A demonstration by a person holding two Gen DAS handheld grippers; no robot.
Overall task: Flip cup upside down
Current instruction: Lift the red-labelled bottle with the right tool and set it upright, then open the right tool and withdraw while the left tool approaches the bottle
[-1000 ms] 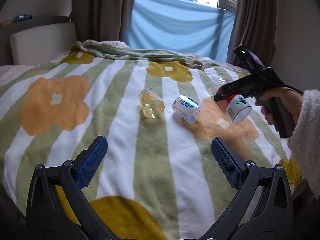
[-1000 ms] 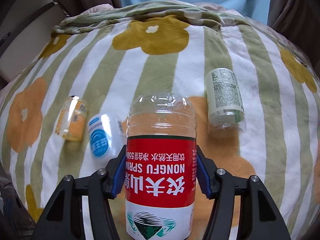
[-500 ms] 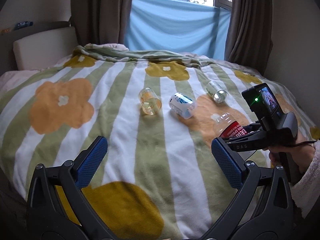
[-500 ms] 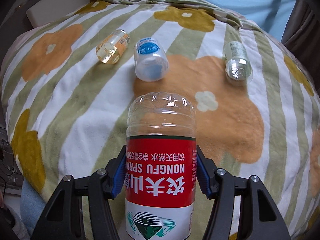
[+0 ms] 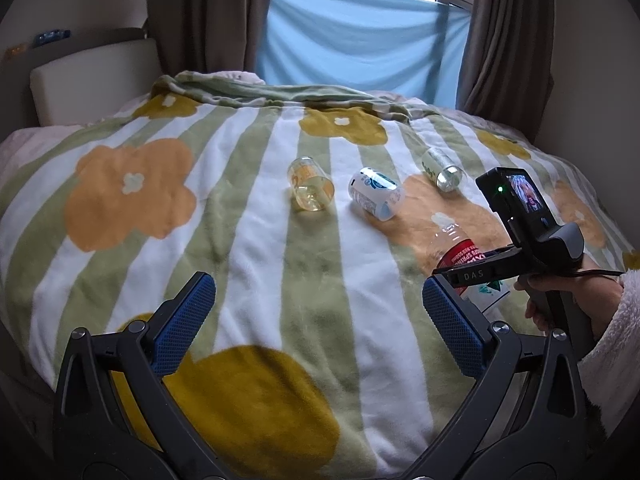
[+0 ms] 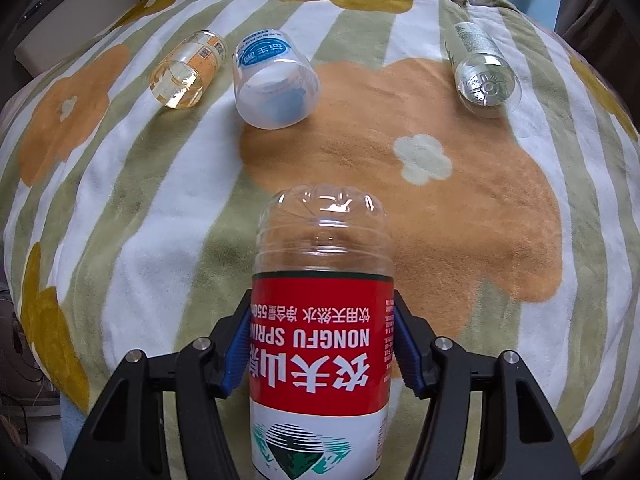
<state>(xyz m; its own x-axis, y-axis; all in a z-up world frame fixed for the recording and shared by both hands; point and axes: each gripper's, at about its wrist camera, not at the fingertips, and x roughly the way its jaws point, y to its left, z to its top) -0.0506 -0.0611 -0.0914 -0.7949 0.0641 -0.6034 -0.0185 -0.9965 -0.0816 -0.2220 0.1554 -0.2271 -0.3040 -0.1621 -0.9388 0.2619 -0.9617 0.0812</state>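
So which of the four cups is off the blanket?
The red-labelled cup, clamped in the right tool; the other three lie on their sides.

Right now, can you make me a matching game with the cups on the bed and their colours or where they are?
Things:
1. red-label cup
2. blue-label cup
3. orange-label cup
4. green-label cup

States:
A. lying farthest left of the three on the blanket
B. held in the right gripper
C. lying farthest right
D. lying in the middle

Pairs: 1-B, 2-D, 3-A, 4-C
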